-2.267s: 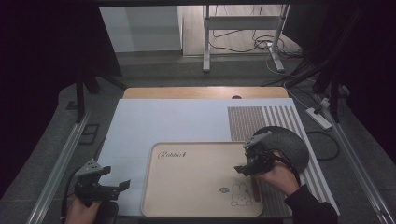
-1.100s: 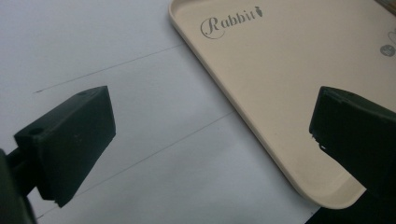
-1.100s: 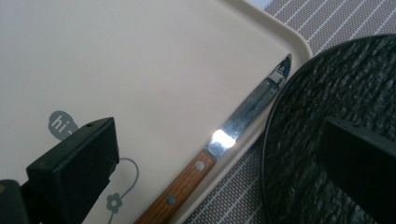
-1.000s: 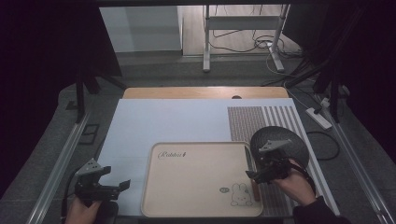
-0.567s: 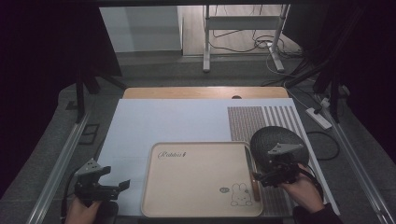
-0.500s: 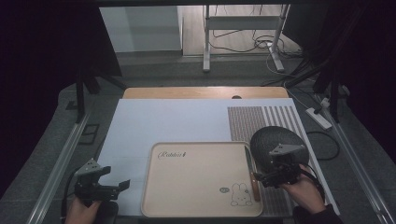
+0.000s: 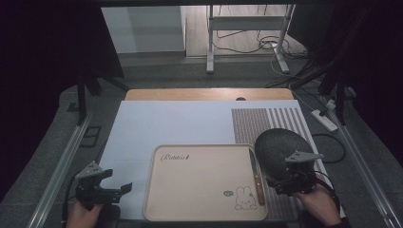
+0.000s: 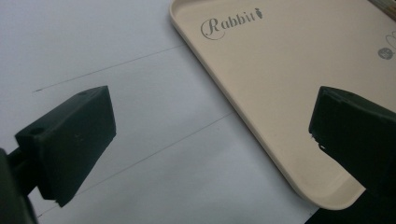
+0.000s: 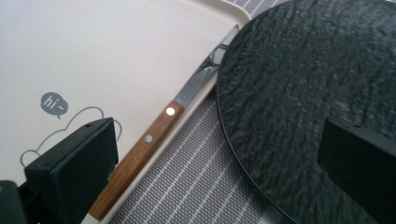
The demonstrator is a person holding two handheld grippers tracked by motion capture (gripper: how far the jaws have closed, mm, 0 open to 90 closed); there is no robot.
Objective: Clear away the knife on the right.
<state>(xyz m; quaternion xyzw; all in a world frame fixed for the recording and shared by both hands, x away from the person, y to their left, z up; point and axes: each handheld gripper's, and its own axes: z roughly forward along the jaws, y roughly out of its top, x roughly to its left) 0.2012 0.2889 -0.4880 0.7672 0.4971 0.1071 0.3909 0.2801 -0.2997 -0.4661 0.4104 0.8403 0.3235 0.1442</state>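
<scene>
A smooth beige rounded-corner tray [image 7: 199, 185] holds a knife [image 7: 256, 178] with a riveted wooden handle and steel blade along its right rim, just beside a round, rough-textured black plate [image 7: 280, 149] on the striped woven mat [image 7: 266, 121]. The right gripper [image 7: 280, 183], jaws released and empty, hovers over plate and knife; the left gripper [image 7: 114, 191], jaws also apart, sits over the pale surface [image 7: 180, 126] left of the tray.

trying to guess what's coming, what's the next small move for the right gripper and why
Probably ease the right gripper forward to close on the near rim of the black plate: its jaws stand open and empty, the knife already lies along the tray's right edge, and the plate sits just ahead.
</scene>
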